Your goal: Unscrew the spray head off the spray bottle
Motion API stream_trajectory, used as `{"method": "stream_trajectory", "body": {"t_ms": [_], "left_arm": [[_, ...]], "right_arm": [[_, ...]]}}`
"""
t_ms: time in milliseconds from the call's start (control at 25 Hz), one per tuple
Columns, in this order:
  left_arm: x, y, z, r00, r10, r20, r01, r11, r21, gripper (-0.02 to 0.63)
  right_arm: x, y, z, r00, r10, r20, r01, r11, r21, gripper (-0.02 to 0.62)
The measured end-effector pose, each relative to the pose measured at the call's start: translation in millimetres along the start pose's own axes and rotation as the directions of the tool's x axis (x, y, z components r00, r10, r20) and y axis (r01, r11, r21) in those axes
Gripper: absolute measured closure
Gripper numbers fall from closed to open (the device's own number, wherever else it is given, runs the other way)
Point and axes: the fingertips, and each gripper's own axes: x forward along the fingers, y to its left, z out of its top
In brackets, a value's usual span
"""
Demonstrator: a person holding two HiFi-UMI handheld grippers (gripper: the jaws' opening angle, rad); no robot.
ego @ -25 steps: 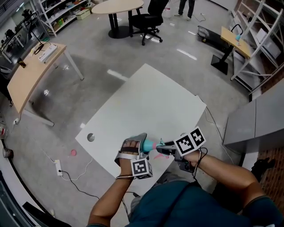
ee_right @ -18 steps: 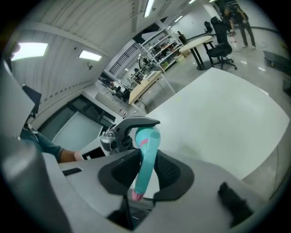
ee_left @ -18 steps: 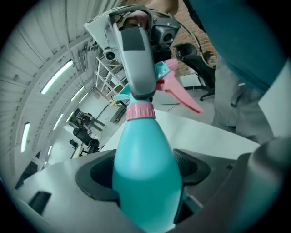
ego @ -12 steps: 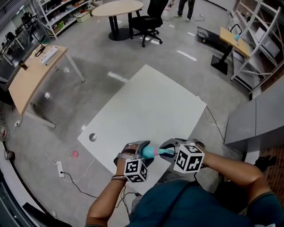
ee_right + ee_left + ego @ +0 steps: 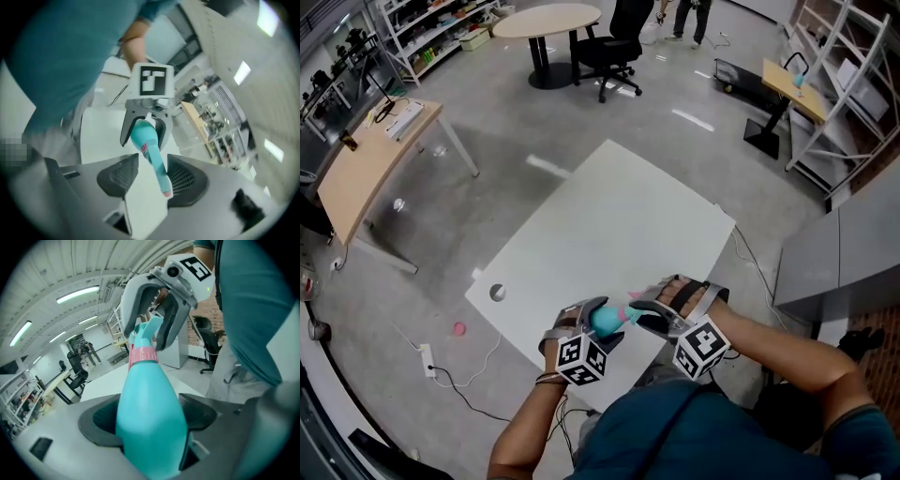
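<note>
The left gripper (image 5: 149,417) has its fingers (image 5: 101,420) clenched on the teal bottle (image 5: 149,394), one pad on each side of the body; the bottle points away from it, neck first, towards the right gripper (image 5: 153,178). A pink collar (image 5: 143,355) rings the neck, and the spray head (image 5: 154,159) sits on it; the head lies between the right fingers (image 5: 185,180), pink-tipped nozzle close by one pad, a gap showing at the other. Those fingers have just been opening, so the grip is released. In the head view both grippers meet over the near edge of the white bench (image 5: 609,216), in front of the person's chest, with the bottle held in the air between them and off the bench.
</note>
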Motion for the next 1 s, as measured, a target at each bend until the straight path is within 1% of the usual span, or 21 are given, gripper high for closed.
{"method": "stream_trajectory", "body": {"t_ms": [40, 80, 120, 160, 200, 240, 280, 320, 360, 400, 440, 480, 560, 640, 720, 760, 800, 840, 880, 920, 1000], "left_arm": [[-0.4, 5.0, -2.7, 0.999, 0.032, -0.013, -0.032, 0.999, -0.006, 0.218], [-0.6, 10.3, -6.0, 0.997, 0.067, -0.03, -0.067, 0.998, -0.016, 0.218], [-0.8, 16.1, -9.6, 0.994, 0.102, -0.048, -0.104, 0.994, -0.029, 0.218], [-1.0, 22.5, -13.8, 0.988, 0.14, -0.069, -0.143, 0.989, -0.04, 0.218], [-1.4, 29.2, -18.6, 0.98, 0.177, -0.092, -0.181, 0.983, -0.042, 0.218], [-2.0, 35.5, -23.6, 0.971, 0.212, -0.115, -0.217, 0.976, -0.035, 0.218], [-2.9, 40.8, -27.8, 0.961, 0.241, -0.136, -0.247, 0.969, -0.023, 0.218], [-3.9, 44.8, -30.7, 0.952, 0.265, -0.151, -0.27, 0.963, -0.011, 0.218], [-4.6, 47.7, -31.7, 0.945, 0.286, -0.162, -0.289, 0.957, 0.0, 0.218], [-5.1, 50.1, -31.0, 0.937, 0.307, -0.169, -0.308, 0.951, 0.018, 0.218], [-5.6, 52.3, -29.2, 0.927, 0.331, -0.175, -0.328, 0.944, 0.047, 0.218], [-6.2, 54.5, -26.7, 0.917, 0.356, -0.178, -0.347, 0.934, 0.084, 0.218], [-7.0, 57.7, -20.1, 0.901, 0.401, -0.168, -0.379, 0.913, 0.148, 0.218], [-5.9, 57.3, -11.5, 0.889, 0.436, -0.138, -0.408, 0.892, 0.193, 0.218], [-5.9, 53.7, -3.6, 0.884, 0.455, -0.111, -0.42, 0.875, 0.24, 0.218], [-6.5, 51.3, -1.0, 0.885, 0.454, -0.104, -0.416, 0.871, 0.261, 0.218], [-6.8, 48.7, 1.2, 0.889, 0.448, -0.096, -0.409, 0.87, 0.275, 0.218], [-6.7, 46.1, 3.0, 0.893, 0.44, -0.088, -0.401, 0.871, 0.284, 0.218], [-5.8, 43.0, 4.4, 0.898, 0.432, -0.082, -0.393, 0.873, 0.289, 0.218], [-4.4, 39.6, 5.7, 0.904, 0.422, -0.076, -0.384, 0.876, 0.291, 0.218], [-1.9, 33.3, 9.7, 0.918, 0.392, -0.056, -0.366, 0.894, 0.261, 0.221]], "right_arm": [[-1.0, -4.3, 2.1, 0.999, 0.026, 0.035, -0.032, 0.98, 0.194, 0.408], [-2.5, -9.7, 3.8, 0.996, 0.037, 0.084, -0.067, 0.914, 0.399, 0.385], [-4.5, -16.7, 3.5, 0.991, 0.024, 0.133, -0.099, 0.801, 0.59, 0.359], [-6.7, -24.6, 0.2, 0.985, -0.009, 0.171, -0.123, 0.653, 0.747, 0.343], [-8.4, -32.0, -6.1, 0.98, -0.052, 0.193, -0.145, 0.48, 0.865, 0.341], [-9.4, -37.4, -13.9, 0.974, -0.093, 0.205, -0.171, 0.287, 0.943, 0.341], [-9.5, -40.5, -21.7, 0.968, -0.128, 0.215, -0.206, 0.08, 0.975, 0.341], [-9.2, -41.7, -28.4, 0.961, -0.157, 0.228, -0.248, -0.127, 0.96, 0.342], [-9.2, -42.5, -32.5, 0.952, -0.185, 0.245, -0.294, -0.31, 0.904, 0.342], [-9.8, -44.0, -33.4, 0.94, -0.214, 0.266, -0.336, -0.446, 0.829, 0.342], [-10.9, -45.8, -32.3, 0.93, -0.239, 0.28, -0.367, -0.529, 0.765, 0.342], [-11.6, -47.2, -31.1, 0.925, -0.254, 0.283, -0.38, -0.569, 0.729, 0.342], [-9.1, -47.0, -33.7, 0.928, -0.259, 0.266, -0.371, -0.603, 0.706, 0.342], [-2.2, -42.1, -41.1, 0.934, -0.256, 0.249, -0.357, -0.639, 0.681, 0.342], [4.1, -36.4, -47.4, 0.934, -0.262, 0.242, -0.356, -0.679, 0.642, 0.342], [5.8, -34.8, -49.2, 0.933, -0.266, 0.241, -0.359, -0.692, 0.626, 0.342], [6.3, -33.9, -50.7, 0.934, -0.264, 0.241, -0.358, -0.695, 0.624, 0.342], [6.1, -33.1, -52.0, 0.936, -0.254, 0.244, -0.352, -0.685, 0.638, 0.344], [5.5, -31.7, -53.2, 0.94, -0.235, 0.249, -0.342, -0.665, 0.664, 0.354], [5.0, -29.4, -54.7, 0.944, -0.209, 0.256, -0.33, -0.639, 0.694, 0.387], [5.4, -23.6, -57.2, 0.951, -0.155, 0.268, -0.307, -0.583, 0.752, 0.5]]}}
